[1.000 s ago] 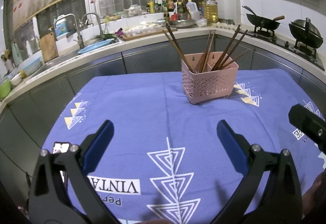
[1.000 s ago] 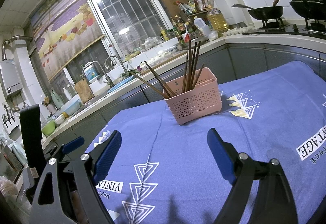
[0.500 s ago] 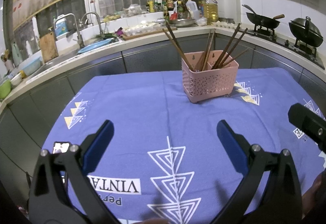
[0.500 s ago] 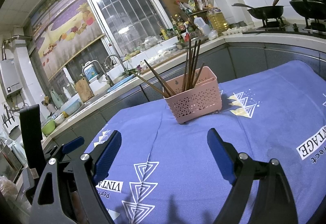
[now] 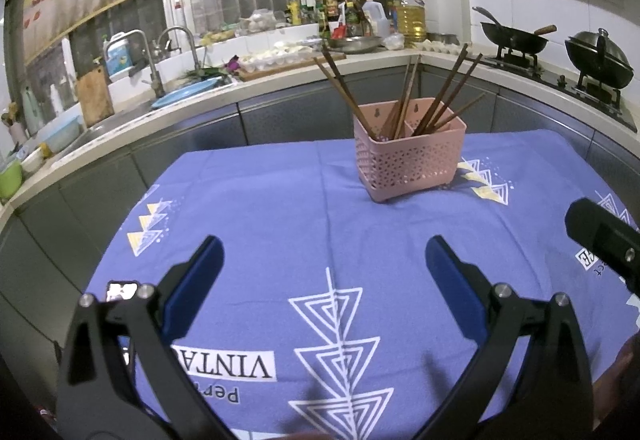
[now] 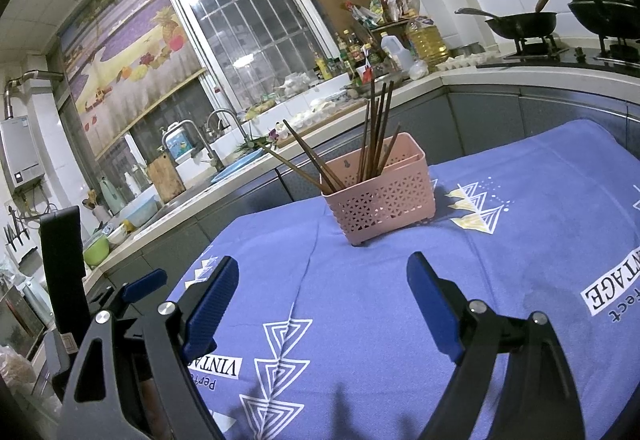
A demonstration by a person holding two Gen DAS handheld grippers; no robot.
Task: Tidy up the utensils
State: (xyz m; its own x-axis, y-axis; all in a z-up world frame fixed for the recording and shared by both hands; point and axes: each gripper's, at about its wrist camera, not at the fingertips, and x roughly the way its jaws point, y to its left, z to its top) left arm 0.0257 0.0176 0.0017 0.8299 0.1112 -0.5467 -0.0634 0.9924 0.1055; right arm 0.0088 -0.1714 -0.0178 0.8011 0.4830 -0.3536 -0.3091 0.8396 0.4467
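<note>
A pink perforated basket (image 5: 408,156) (image 6: 384,196) stands upright on the blue tablecloth (image 5: 280,208) (image 6: 520,240), far side of the table. Several dark wooden chopsticks (image 5: 344,92) (image 6: 374,132) stick out of it, leaning left and right. My left gripper (image 5: 322,260) hovers open over the near part of the cloth, nothing between its blue pads. My right gripper (image 6: 322,280) is also open and empty, well short of the basket. The left gripper's body (image 6: 64,268) shows at the left edge of the right wrist view; the right gripper's body (image 5: 604,236) shows at the right edge of the left wrist view.
A grey counter wraps behind the table, with a sink and taps (image 5: 152,68) on the left, bottles and an oil jug (image 5: 410,18) in the corner, and two woks (image 5: 516,36) on the stove at right. The cloth bears white triangle prints and lettering.
</note>
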